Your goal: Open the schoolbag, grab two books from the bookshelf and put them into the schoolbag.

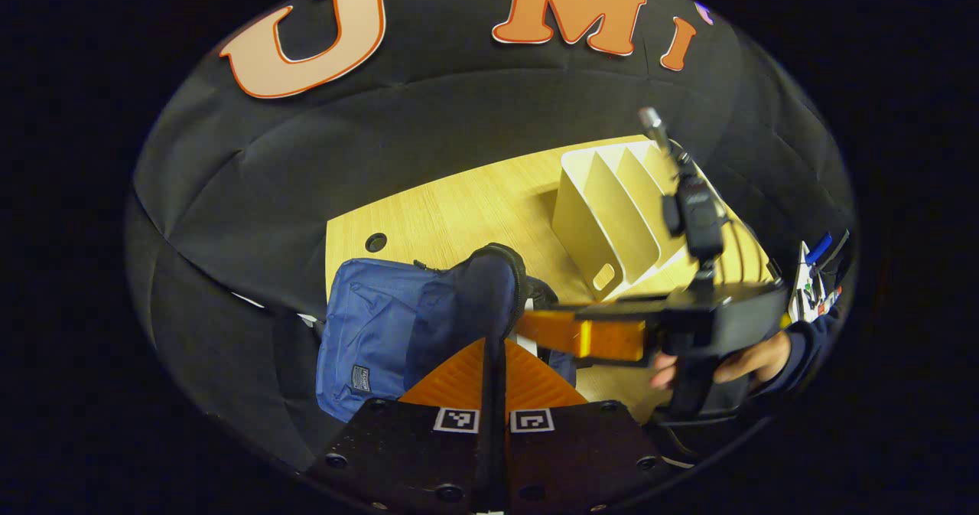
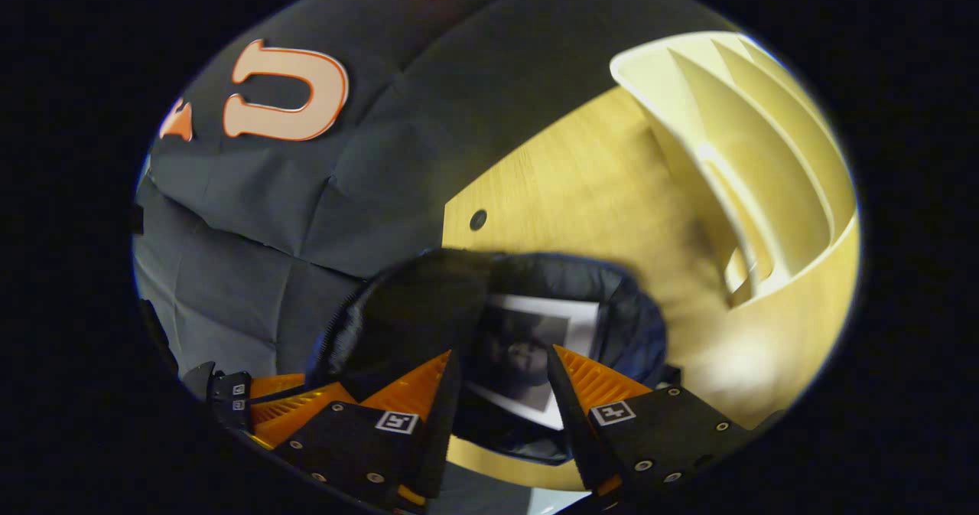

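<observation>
The blue schoolbag (image 1: 382, 331) lies on the wooden table (image 1: 459, 209) with its dark flap (image 1: 489, 285) lifted. My left gripper (image 1: 493, 343) is shut on the flap's edge and holds it up. In the right gripper view my right gripper (image 2: 501, 362) hovers open over the bag's mouth (image 2: 627, 308). A book with a grey picture cover (image 2: 528, 347) lies inside, below the fingers. The left gripper view shows the right gripper (image 1: 526, 330) reaching in from the right, level with the opening. The cream bookshelf (image 1: 612, 216) stands behind with bare slots.
A hand (image 1: 753, 358) holds the right gripper at the table's right side. Small items with a blue pen (image 1: 814, 270) sit at the far right. A cable hole (image 2: 478, 219) marks the table near the wall. The bookshelf (image 2: 757, 171) stands close on the right.
</observation>
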A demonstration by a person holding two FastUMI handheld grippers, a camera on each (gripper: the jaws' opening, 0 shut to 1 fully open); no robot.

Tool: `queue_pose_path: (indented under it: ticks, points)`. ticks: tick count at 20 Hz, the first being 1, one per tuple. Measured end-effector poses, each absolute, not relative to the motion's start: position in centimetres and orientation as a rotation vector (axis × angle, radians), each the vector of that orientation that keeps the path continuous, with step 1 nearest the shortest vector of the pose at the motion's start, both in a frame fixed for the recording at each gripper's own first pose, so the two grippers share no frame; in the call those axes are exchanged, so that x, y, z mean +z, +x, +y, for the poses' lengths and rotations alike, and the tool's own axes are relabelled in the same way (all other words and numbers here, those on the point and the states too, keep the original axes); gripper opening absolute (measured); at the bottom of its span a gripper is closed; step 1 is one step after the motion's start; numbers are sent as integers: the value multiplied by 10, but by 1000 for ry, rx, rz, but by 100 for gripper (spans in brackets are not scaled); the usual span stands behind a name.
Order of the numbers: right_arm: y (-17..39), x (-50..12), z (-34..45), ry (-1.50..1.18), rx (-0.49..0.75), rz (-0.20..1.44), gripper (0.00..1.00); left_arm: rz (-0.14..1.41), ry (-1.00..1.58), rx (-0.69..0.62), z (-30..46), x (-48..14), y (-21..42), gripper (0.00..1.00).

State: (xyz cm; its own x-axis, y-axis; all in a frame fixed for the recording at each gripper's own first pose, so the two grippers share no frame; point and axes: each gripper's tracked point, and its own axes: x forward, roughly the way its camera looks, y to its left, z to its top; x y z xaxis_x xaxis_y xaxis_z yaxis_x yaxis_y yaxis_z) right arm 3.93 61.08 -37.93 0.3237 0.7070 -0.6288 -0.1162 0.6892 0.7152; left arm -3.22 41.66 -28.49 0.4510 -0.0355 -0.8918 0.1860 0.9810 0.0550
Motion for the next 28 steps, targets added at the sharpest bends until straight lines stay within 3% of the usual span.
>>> queue_pose_path:
  ticks: [3,13,18,19,20,23,26,27,28]
  points:
    - [74,-365,568,518,551,990,75,1093,160,-134,415,-288,-32,1]
    - [142,-327,420,483,452,853,78,1152,359,-129,397,-303,-50,1]
    - [147,-312,373,424,443,765,78,1178,394,-57,385,-322,-44,5]
    - [148,-309,363,407,440,745,78,1182,385,-39,379,-326,-50,0]
    - [149,-305,353,385,435,724,78,1181,370,-24,371,-335,-57,11]
    - [153,-300,322,311,415,673,79,1166,333,21,352,-345,-67,28]
    - [156,-293,296,279,393,626,85,1096,330,65,338,-337,-63,59]
    - [157,-290,289,272,385,612,86,1075,323,79,332,-332,-60,62]
    - [156,-286,282,264,378,598,88,1049,320,95,325,-327,-57,77]
